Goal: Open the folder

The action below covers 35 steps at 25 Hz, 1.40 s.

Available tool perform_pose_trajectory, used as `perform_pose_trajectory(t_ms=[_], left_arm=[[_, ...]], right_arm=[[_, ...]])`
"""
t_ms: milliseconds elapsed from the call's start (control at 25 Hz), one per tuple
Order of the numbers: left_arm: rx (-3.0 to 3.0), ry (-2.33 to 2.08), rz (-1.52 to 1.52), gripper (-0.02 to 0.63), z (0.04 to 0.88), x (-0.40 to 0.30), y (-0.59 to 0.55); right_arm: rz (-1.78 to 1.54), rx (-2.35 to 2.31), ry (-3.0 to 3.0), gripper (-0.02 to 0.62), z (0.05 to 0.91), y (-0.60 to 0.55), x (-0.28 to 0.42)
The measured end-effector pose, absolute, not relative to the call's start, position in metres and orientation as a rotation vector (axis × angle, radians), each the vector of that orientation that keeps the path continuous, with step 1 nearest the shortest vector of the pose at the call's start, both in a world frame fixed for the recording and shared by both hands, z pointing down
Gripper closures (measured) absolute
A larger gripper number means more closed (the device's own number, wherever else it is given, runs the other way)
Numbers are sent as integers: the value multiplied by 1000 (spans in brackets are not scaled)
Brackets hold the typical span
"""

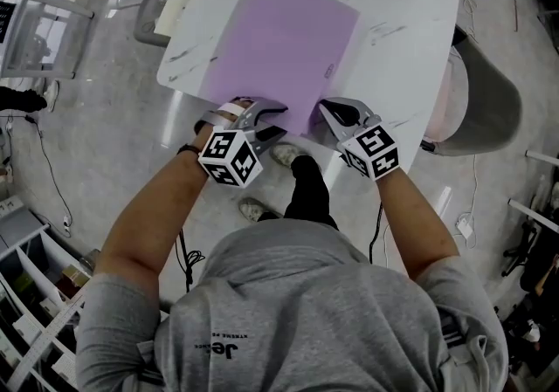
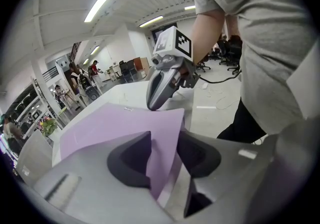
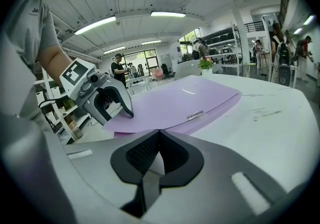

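Note:
A purple folder (image 1: 284, 41) lies shut on the white marble table (image 1: 410, 24), with its near edge at the table's front edge. My left gripper (image 1: 279, 120) is at the folder's near left corner. In the left gripper view that corner of the top cover (image 2: 165, 133) is lifted and stands between the jaws of the left gripper (image 2: 165, 154), with a gap still showing beside the sheet. My right gripper (image 1: 325, 111) is at the near edge further right, its pads (image 3: 159, 135) together. I cannot tell whether they pinch the folder (image 3: 185, 101).
A grey chair (image 1: 489, 102) stands to the right of the table. A tray-like rack (image 1: 48, 32) sits on the floor at the left, shelves (image 1: 35, 277) at the lower left. Cables (image 1: 52, 172) lie on the floor. Several people stand far off in the room.

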<state>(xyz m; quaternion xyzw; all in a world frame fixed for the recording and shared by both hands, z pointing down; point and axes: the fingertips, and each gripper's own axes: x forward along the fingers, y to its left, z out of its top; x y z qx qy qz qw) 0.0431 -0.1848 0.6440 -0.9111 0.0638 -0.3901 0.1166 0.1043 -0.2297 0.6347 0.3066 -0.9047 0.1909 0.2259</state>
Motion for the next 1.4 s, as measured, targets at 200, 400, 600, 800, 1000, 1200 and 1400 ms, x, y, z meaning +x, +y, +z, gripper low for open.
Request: perform_pose_trajectory(t_ms=[200, 400, 600, 800, 1000, 1200, 1400], left_arm=[[-2754, 226, -1084, 411, 625, 46, -186], [-2880, 209, -1043, 414, 622, 43, -183], [-3073, 253, -880, 477, 605, 38, -192], [-3200, 397, -700, 515, 578, 29, -212], [-3311, 668, -318, 524, 529, 3, -236], [-3370, 949, -22, 523, 500, -45, -255], [-3379, 1190, 319, 523, 478, -94, -274]], right_arm=[[521, 835, -2483, 592, 635, -229, 104], [516, 815, -2481, 592, 636, -228, 103], [526, 812, -2475, 592, 637, -228, 103], [526, 805, -2466, 592, 638, -229, 103], [542, 802, -2399, 592, 651, -226, 111], [509, 749, -2342, 592, 659, -210, 109], [467, 786, -2427, 592, 626, -227, 97]])
